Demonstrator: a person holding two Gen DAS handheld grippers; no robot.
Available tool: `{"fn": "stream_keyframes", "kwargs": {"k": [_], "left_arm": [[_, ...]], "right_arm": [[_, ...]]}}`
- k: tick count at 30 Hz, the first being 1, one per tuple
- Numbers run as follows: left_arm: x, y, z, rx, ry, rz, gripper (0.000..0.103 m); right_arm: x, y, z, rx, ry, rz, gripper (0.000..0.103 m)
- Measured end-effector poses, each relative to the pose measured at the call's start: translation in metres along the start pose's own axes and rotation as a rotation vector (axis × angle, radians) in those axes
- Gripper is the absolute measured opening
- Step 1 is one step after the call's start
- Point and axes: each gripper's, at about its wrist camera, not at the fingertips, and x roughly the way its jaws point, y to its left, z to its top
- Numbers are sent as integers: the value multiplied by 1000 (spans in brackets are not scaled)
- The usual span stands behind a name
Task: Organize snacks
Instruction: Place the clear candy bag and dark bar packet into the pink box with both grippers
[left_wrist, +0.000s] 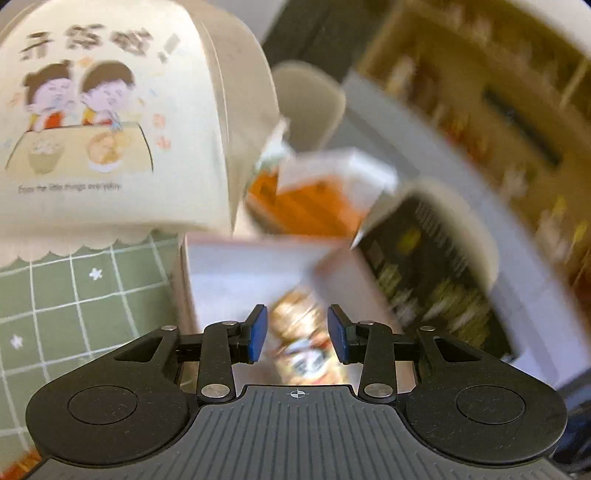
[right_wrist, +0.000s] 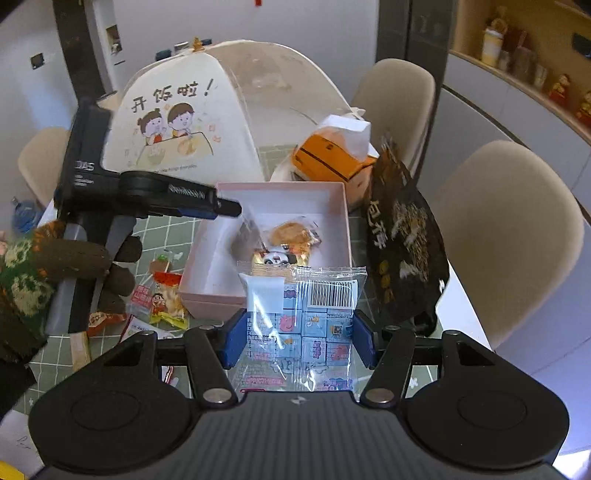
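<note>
My right gripper (right_wrist: 299, 334) pinches the clear candy bag (right_wrist: 301, 314); my left gripper (left_wrist: 297, 334) gapes empty. The limp bag could snag the pink box (right_wrist: 207, 299) rim ahead.

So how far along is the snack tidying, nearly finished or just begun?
Early to midway, I'd say. A few wrapped snacks already lie in the open pink cardboard box. The right gripper is clamped on a clear packet of blue cartoon-printed sweets near the box; the left gripper is open and carries nothing. Small red and yellow snack packets remain loose on the green checked tablecloth.
</note>
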Motion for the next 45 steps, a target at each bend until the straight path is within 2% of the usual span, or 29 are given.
{"fn": "stream_keyframes", "kwargs": {"k": [2,4,6,8,10,12,14,17,20,23,27,32,35,36,37,39,42,45], "left_arm": [[-32,-3,4,-16,-79,-30,40],[-66,-5,0,4,-127,2,41],[-93,-1,-13,-6,-143,46,40],[-115,8,-33,-48,-130,89,41],[-128,21,-63,-109,-104,135,40],[-136,34,-93,-171,-57,172,40],[-146,47,-122,-229,-20,195,40],[-165,68,-160,-295,15,240,40],[-195,87,-179,-335,11,291,40],[-215,101,-188,-357,-3,347,40],[-218,104,-181,-307,8,327,40],[-179,87,-160,-175,71,232,41],[-157,82,-148,-124,93,226,41],[-153,81,-144,-112,95,229,41],[-149,81,-140,-105,98,234,41],[-142,80,-132,-109,108,228,41],[-119,78,-113,-127,142,192,40],[-91,73,-93,-129,144,203,41]], "right_arm": [[1,-5,13,5,-2,28,59],[2,-8,32,9,-8,54,59],[9,-9,58,13,-22,92,59],[27,-8,87,28,-9,144,59],[63,-3,114,49,60,192,59],[102,4,130,83,135,203,59],[130,12,141,108,165,214,59],[147,17,152,143,177,201,60],[144,22,153,146,157,181,62],[130,28,144,105,120,116,62],[90,31,102,90,45,126,63],[48,44,22,0,-14,37,66],[28,48,-20,-38,-92,10,66],[22,49,-32,-43,-133,7,68],[18,50,-40,-51,-153,7,74],[19,56,-46,-68,-123,29,79],[31,65,-52,-69,-56,61,79],[41,78,-59,-85,-38,80,79]]}}
